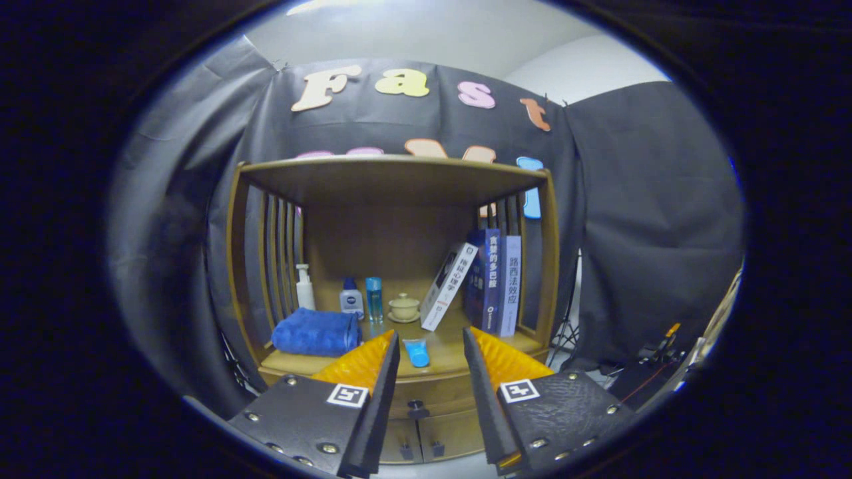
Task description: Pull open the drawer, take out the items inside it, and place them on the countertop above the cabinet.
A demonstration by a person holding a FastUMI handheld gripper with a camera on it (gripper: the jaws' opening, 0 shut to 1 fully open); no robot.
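Note:
A wooden cabinet (546, 266) stands ahead of me with a roofed shelf over its countertop (446, 352). Its drawer (439, 394) sits shut under the countertop, a small dark knob (416, 404) at its middle. My gripper (430, 342) is open, and its fingers frame the countertop's front edge from some distance. A small blue tube (417, 352) lies on the countertop, seen between the fingers. Nothing is held. The inside of the drawer is hidden.
On the countertop rest a folded blue towel (316, 332), a white pump bottle (305, 287), two small bottles (363, 298), a lidded cup on a saucer (403, 308) and several books (486, 279). Two cabinet doors (426, 444) are below the drawer. A tripod (566, 332) stands to the right.

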